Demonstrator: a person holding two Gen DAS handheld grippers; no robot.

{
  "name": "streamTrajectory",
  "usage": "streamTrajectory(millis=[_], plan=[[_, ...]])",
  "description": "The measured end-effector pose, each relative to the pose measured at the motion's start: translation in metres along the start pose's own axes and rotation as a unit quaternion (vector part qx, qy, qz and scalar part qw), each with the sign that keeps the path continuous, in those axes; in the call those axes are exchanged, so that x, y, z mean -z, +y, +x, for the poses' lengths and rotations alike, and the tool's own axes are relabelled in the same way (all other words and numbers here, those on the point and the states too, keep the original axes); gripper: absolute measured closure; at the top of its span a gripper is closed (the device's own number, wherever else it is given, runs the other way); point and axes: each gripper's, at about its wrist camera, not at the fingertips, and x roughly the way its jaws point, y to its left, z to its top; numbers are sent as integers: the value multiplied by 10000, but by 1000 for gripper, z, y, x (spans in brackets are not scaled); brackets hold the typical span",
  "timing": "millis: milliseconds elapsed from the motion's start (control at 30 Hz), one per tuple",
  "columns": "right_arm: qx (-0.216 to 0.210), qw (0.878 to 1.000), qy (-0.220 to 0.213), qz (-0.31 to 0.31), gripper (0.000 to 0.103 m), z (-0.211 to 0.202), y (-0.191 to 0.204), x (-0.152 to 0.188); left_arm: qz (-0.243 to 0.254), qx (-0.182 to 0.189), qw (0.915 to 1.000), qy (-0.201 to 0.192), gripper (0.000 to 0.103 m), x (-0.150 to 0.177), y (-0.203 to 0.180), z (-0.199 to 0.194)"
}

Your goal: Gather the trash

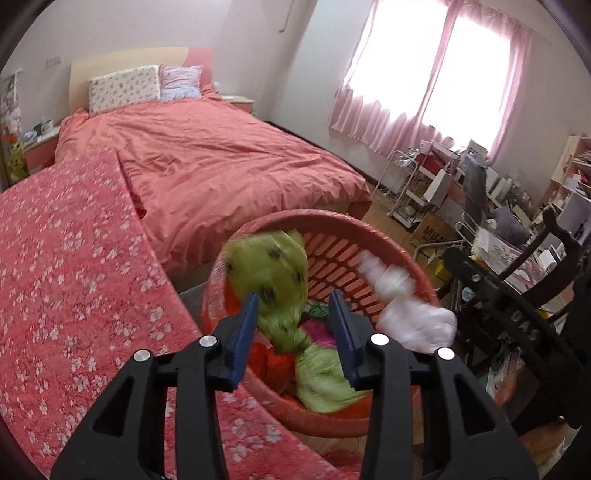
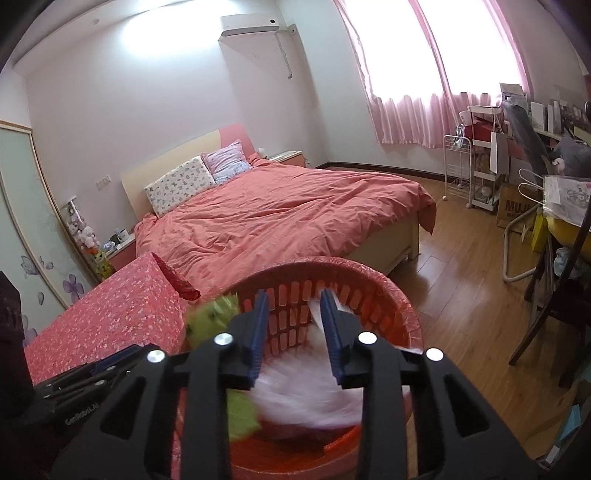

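- Here, my left gripper (image 1: 293,308) stands with jaws apart, the blurred green bag (image 1: 273,273) between them over the red basket (image 1: 402,258).
- My right gripper (image 2: 291,308) is also spread; the white bag (image 2: 306,391) lies blurred inside.

A bed (image 2: 280,218) with a coral duvet fills the room, two pillows (image 2: 181,184) propped at its headboard. Pink curtains (image 2: 406,74) glow over the window, an air conditioner (image 2: 249,25) hangs high, and cluttered shelves (image 1: 424,177) line the wall.
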Motion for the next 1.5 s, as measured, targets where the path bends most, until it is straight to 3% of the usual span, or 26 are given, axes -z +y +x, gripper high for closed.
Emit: streamTrajectory(millis=[67, 167, 200, 333, 400, 600, 967, 1167, 1500], plan=[[15, 10000, 12, -10, 64, -3, 1, 2, -67, -82, 9999, 33, 62, 1, 6, -2], [77, 9998, -101, -160, 39, -14, 6, 6, -140, -225, 9996, -32, 60, 5, 16, -17], [114, 9994, -161, -274, 30, -21, 10, 7, -139, -328, 9993, -112, 55, 8, 19, -27], [182, 9974, -336, -605, 9, -47, 26, 15, -185, -647, 9969, -404, 43, 18, 32, -64], [204, 9960, -451, -744, 5, -66, 38, 23, -234, -840, 9946, -559, 33, 24, 38, -85], [381, 9897, -703, -1186, 4, -120, 66, 51, -320, -1641, 9800, -1083, 10, 61, 47, -154], [301, 9882, -787, -1277, 4, -196, 95, 103, -575, -2895, 9454, -1381, 2, 132, 42, -225], [279, 9850, -722, -1543, 4, -221, 112, 129, -653, -3180, 9344, -1464, 2, 155, 35, -248], [396, 9862, -542, -1511, 4, -238, 114, 149, -919, -3227, 9307, -1454, 2, 182, 35, -263]])
